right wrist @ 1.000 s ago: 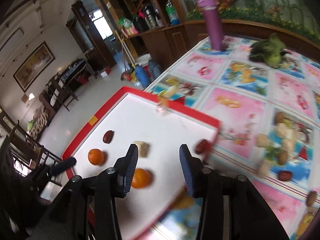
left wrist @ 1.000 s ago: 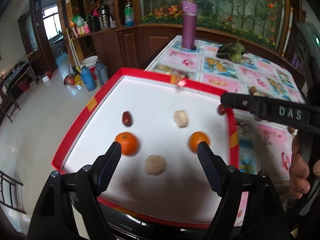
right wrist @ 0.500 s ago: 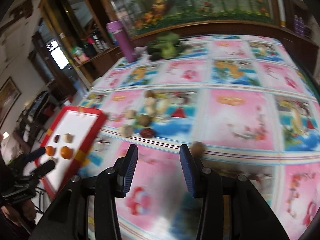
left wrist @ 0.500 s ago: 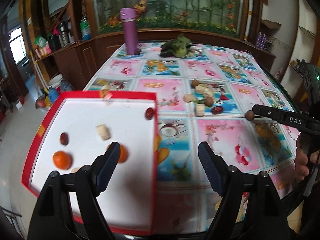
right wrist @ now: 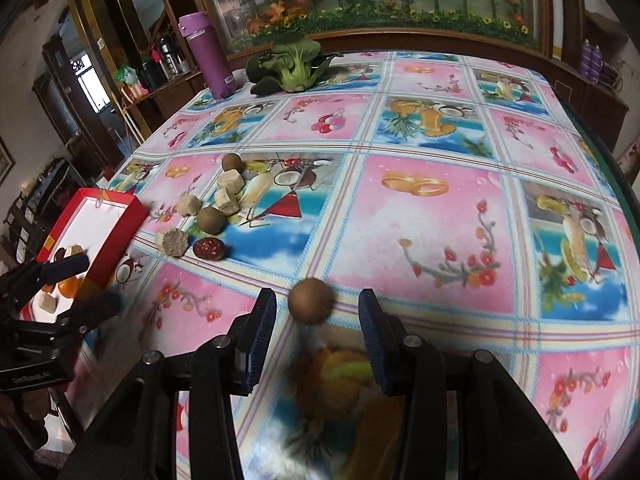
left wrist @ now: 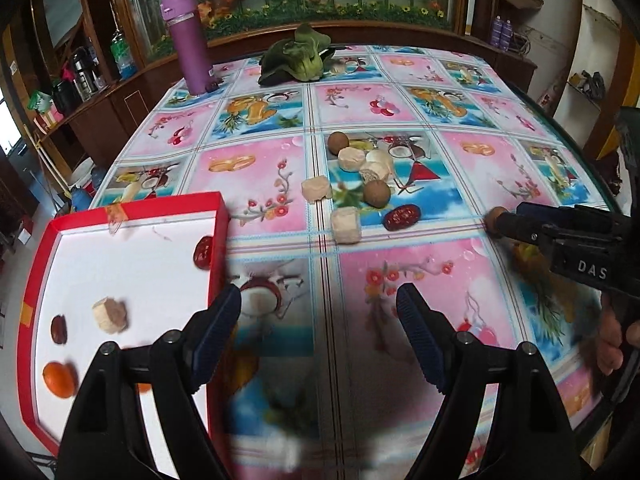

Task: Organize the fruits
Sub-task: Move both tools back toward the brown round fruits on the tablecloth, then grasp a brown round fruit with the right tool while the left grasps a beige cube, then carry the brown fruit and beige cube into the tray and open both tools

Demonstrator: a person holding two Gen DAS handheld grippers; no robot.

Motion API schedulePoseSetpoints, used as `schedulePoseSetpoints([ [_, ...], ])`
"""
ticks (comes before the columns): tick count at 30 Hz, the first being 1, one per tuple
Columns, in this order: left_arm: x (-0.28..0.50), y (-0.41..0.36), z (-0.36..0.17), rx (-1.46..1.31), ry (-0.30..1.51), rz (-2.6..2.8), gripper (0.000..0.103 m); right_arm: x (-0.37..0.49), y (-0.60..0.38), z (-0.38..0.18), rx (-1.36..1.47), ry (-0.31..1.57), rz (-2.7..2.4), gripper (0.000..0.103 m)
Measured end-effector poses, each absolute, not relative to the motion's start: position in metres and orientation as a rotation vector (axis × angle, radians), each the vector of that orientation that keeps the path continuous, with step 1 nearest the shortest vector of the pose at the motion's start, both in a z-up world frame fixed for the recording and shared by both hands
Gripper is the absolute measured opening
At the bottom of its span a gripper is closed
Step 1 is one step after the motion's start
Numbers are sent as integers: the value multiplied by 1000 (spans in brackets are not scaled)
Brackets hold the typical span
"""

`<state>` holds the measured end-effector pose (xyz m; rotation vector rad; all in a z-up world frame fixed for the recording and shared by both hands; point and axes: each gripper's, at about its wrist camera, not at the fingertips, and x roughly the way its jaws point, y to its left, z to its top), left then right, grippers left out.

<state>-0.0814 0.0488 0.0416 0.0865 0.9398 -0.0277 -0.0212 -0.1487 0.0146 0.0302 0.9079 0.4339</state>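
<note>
Right tongs [right wrist: 318,312]: jaws open, holding nothing; a small brown round fruit [right wrist: 311,300] lies on the table between the fingertips.
Left tongs [left wrist: 319,330]: jaws wide open, empty, above the tablecloth [left wrist: 420,264] beside the tray's right edge.
Loose fruit pile [left wrist: 360,184]: near the table's middle, well apart from both tongs.
Red tray [left wrist: 36,280]: at the table's left edge, holding an orange [left wrist: 60,379], two dark dates and a pale chunk.

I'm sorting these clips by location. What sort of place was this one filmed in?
Most likely a home dining room: a table under a fruit-print tablecloth, dark wooden cabinets with thermos flasks along the wall, and a purple bottle beside leafy greens.
</note>
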Motion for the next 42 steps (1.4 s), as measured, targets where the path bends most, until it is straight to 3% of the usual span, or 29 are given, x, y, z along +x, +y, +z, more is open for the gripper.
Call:
schedulePoseSetpoints([
  [8,-43,55,29,53,993,4,80,-15,-144,8,45,926,457,24],
  [12,-31,47,26,71,994,2,79,-18,-143,7,40,916,461,22],
  [25,-14,38,15,26,1015,-52,27,-17,-143,6,52,907,465,22],
  [34,-29,39,25,5,967,-52,26,-21,-142,9,52,877,468,21],
  [42,-87,59,61,-12,856,3,26,-47,-117,21,65,845,541,21],
])
